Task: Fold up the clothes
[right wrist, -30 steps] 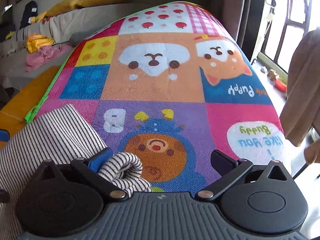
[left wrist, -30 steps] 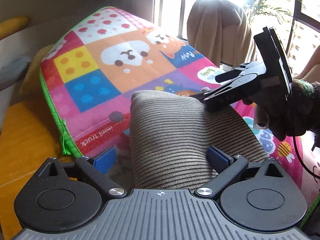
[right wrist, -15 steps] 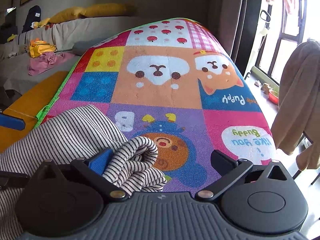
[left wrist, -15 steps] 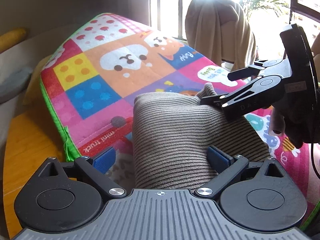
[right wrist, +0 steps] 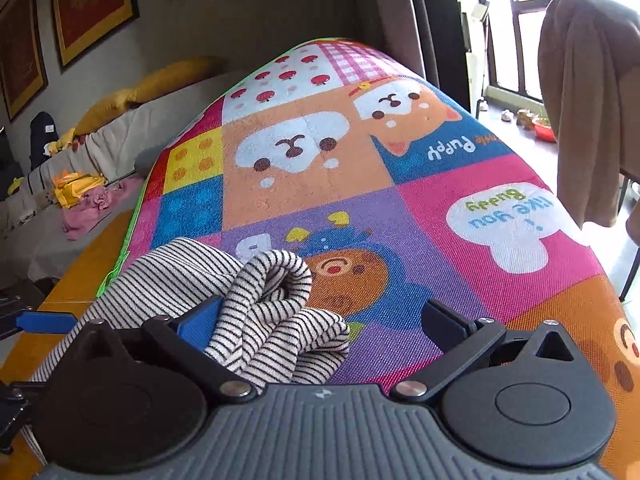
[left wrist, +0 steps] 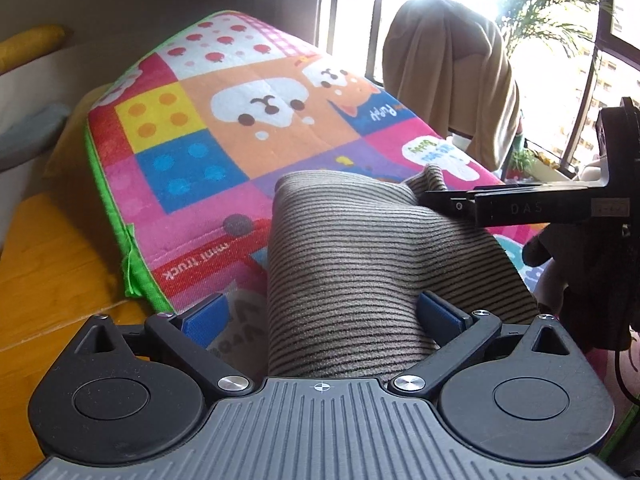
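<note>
A black-and-white striped garment (left wrist: 360, 264) lies folded on a colourful play mat (left wrist: 256, 136). My left gripper (left wrist: 320, 312) is open, its blue pads either side of the garment's near end, not pinching it. My right gripper (right wrist: 320, 320) is open too. A bunched corner of the garment (right wrist: 276, 300) lies against its left pad, lifted off the mat (right wrist: 400, 200). In the left wrist view the right gripper's fingers (left wrist: 452, 202) reach in from the right at the garment's far corner.
A beige cloth hangs over a chair (left wrist: 448, 80) by the bright window. A yellow wooden floor (left wrist: 52, 272) borders the mat's green edge. A sofa with yellow cushions and loose clothes (right wrist: 84, 196) stands at the left.
The right gripper has lifted and swung level, carrying the bunched garment corner up. The striped fabric has humped higher. The left gripper stays open at the near end.
</note>
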